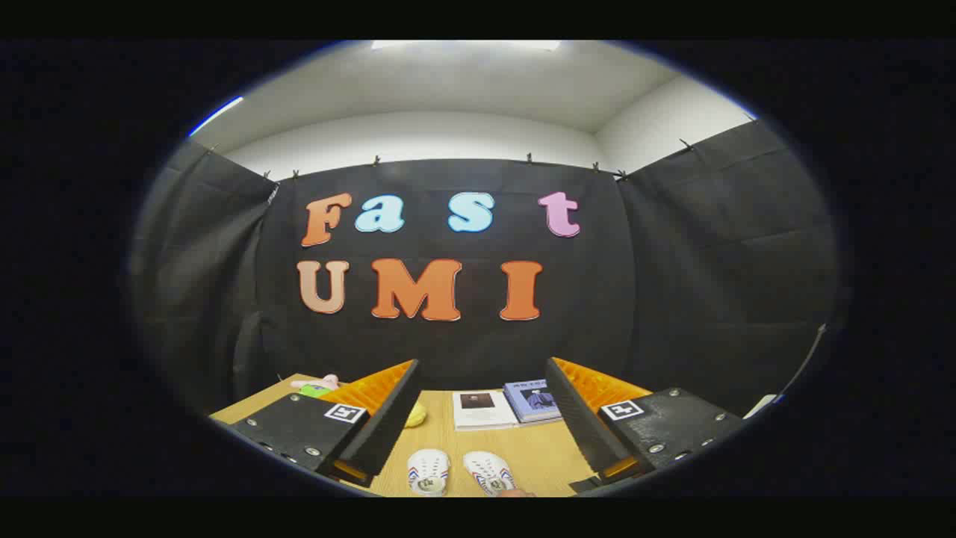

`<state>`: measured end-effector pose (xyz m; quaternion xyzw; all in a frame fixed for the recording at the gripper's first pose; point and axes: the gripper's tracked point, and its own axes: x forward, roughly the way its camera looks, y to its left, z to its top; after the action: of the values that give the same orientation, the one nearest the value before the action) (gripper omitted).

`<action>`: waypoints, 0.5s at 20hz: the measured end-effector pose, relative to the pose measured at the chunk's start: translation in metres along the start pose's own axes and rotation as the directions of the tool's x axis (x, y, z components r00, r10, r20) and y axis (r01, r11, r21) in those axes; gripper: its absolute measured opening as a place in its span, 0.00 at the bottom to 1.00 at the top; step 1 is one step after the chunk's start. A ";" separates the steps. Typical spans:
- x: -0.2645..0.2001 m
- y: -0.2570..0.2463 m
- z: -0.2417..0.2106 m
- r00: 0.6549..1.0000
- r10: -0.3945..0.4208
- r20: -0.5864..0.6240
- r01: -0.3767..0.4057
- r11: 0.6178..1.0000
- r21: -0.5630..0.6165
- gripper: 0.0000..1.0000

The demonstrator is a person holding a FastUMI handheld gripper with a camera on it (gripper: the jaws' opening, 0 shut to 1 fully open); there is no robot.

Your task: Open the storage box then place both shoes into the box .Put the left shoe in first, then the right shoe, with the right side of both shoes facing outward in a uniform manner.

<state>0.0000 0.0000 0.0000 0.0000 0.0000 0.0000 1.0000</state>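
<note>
Two small white shoes with red and blue stripes lie side by side on the wooden table, toes pointing away from me. The left one (429,471) and the right one (489,472) sit low between my two fingers. My gripper (482,407) hovers above the table, open wide, with nothing between its fingers. A fingertip of a person (514,493) touches the near end of the right shoe.
Beyond the shoes, two books lie on the table: a white one (482,409) and a blue one (532,400). A yellow object (416,415) peeks past my left finger. A pink and green toy (317,385) sits at the far left of the table.
</note>
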 end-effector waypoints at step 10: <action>0.024 -0.032 -0.036 1.000 -0.007 -0.028 0.005 0.999 -0.053 0.99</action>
<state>0.0240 -0.0325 -0.0358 -0.0266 0.0143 -0.0031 0.9995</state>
